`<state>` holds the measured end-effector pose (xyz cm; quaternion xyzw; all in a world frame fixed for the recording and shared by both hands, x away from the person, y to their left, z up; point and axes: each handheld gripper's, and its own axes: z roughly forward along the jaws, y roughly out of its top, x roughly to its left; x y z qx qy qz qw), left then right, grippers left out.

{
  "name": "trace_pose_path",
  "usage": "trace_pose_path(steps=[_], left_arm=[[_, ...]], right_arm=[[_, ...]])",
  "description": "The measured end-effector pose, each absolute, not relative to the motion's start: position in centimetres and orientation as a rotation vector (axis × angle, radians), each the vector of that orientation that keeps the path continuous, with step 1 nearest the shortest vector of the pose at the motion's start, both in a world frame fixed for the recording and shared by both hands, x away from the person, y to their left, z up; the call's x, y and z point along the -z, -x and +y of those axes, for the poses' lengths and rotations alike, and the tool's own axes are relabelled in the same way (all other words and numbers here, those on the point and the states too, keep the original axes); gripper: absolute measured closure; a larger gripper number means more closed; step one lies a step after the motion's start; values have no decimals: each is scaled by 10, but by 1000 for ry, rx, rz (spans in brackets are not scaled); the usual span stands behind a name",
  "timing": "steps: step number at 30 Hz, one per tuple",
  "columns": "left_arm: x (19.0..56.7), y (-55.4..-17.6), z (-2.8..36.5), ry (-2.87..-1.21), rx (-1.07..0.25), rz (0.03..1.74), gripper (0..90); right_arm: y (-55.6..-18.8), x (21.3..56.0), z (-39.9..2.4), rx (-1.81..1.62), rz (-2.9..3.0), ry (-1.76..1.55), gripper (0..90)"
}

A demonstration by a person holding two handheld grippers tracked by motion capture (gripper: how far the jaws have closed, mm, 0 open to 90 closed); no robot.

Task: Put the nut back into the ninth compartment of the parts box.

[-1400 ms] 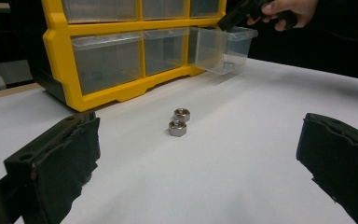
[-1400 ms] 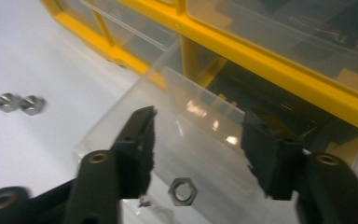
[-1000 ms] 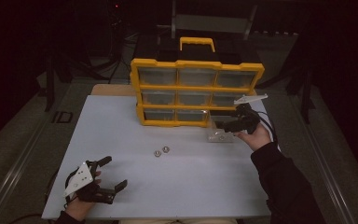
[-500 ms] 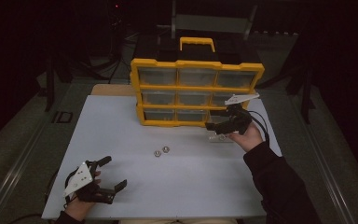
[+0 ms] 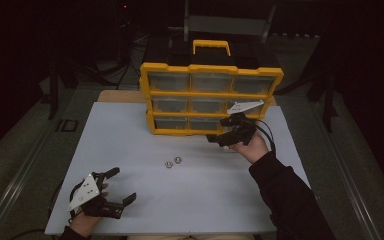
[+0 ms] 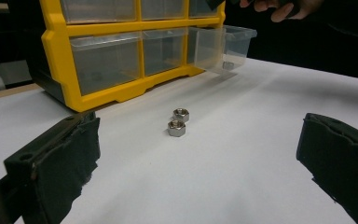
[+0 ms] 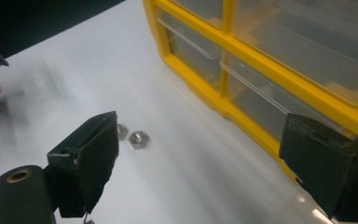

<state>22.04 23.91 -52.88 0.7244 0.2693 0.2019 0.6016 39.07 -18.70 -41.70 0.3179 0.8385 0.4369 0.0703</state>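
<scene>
Two steel nuts point(image 5: 173, 162) lie side by side on the white table point(image 5: 130, 135), in front of a yellow organizer point(image 5: 210, 92) with clear drawers. Its bottom right drawer point(image 6: 223, 44) stands pulled out, with a small nut inside. My left gripper point(image 5: 124, 185) rests open near the table's front left corner, jaws toward the nuts point(image 6: 179, 121). My right gripper point(image 5: 219, 132) hovers open just in front of the pulled-out drawer, right of the nuts point(image 7: 133, 136). Nothing is between either pair of jaws.
The organizer point(image 7: 270, 60) has a yellow carry handle point(image 5: 211, 46) and stands at the table's far edge. A dark floor surrounds the table. A person's right hand point(image 6: 279, 7) shows above the drawer in the left gripper view.
My right gripper has moved left along the organizer's front, from beside the pulled-out drawer to in front of it. The left gripper and the nuts have stayed put.
</scene>
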Motion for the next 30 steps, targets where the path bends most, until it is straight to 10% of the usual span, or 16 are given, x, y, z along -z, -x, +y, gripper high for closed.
trace_pose_path(steps=[30], left_arm=[[529, -220, 239, -1678, -467, 617, 0]], right_arm=[[-391, 482, -123, -1266, 2680, -845, 268]])
